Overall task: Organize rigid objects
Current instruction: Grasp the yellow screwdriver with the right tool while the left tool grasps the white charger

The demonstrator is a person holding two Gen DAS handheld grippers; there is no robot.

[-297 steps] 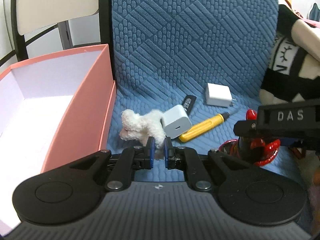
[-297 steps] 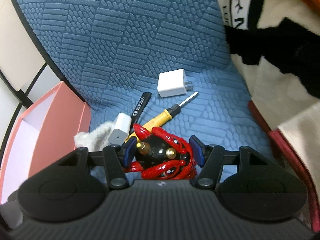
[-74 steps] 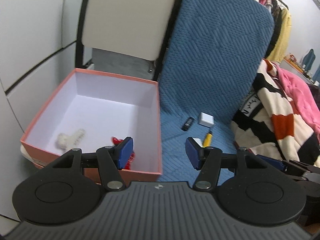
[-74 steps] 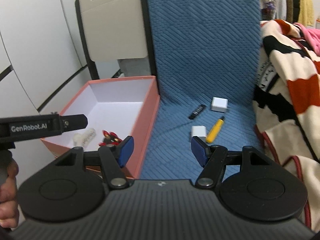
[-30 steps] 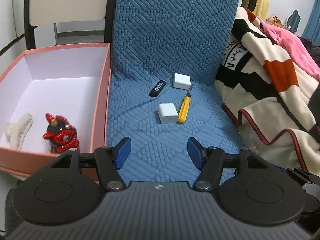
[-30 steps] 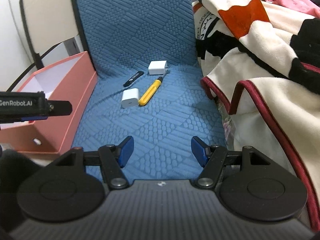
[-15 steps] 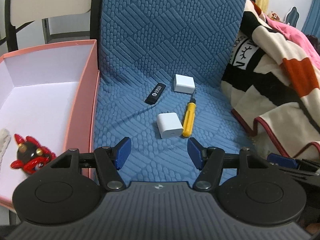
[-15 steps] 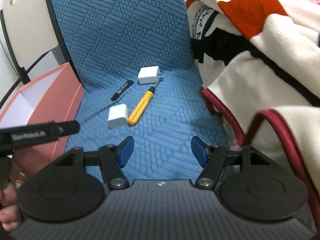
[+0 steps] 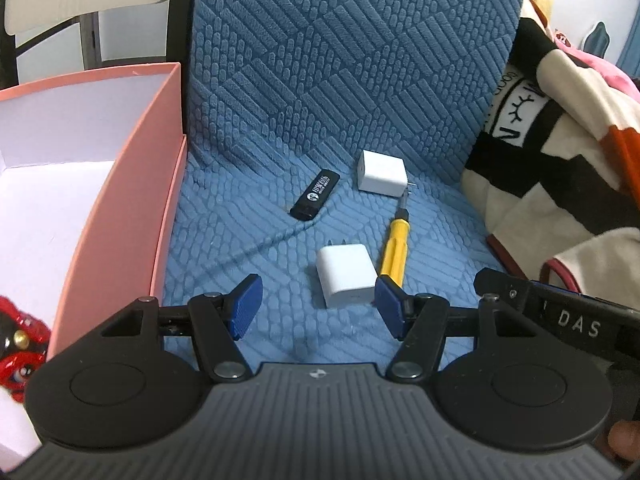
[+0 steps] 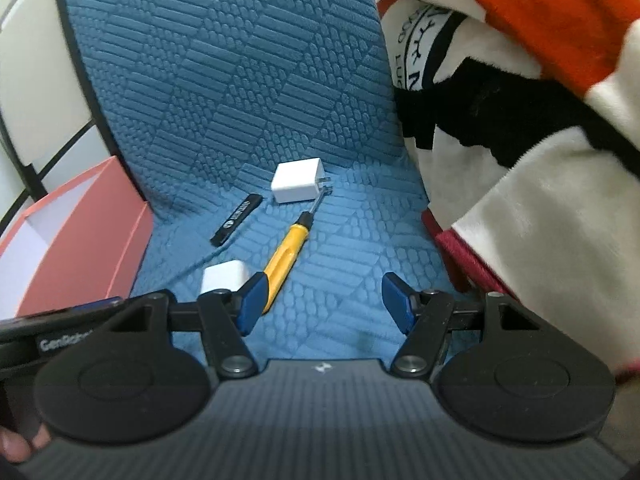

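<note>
On the blue quilted seat lie a near white charger, a yellow screwdriver, a black USB stick and a far white charger. My left gripper is open and empty, just short of the near charger. My right gripper is open and empty; its left finger is by the screwdriver handle. The right wrist view also has the near charger, the USB stick and the far charger. The pink box at left holds a red and black figurine.
A striped blanket is heaped along the right side of the seat, and it also shows in the right wrist view. The blue seat back rises behind the objects. The pink box wall borders the seat on the left.
Both grippers have moved forward and lower toward the objects on the seat. Both stay open and empty. The objects have not moved.
</note>
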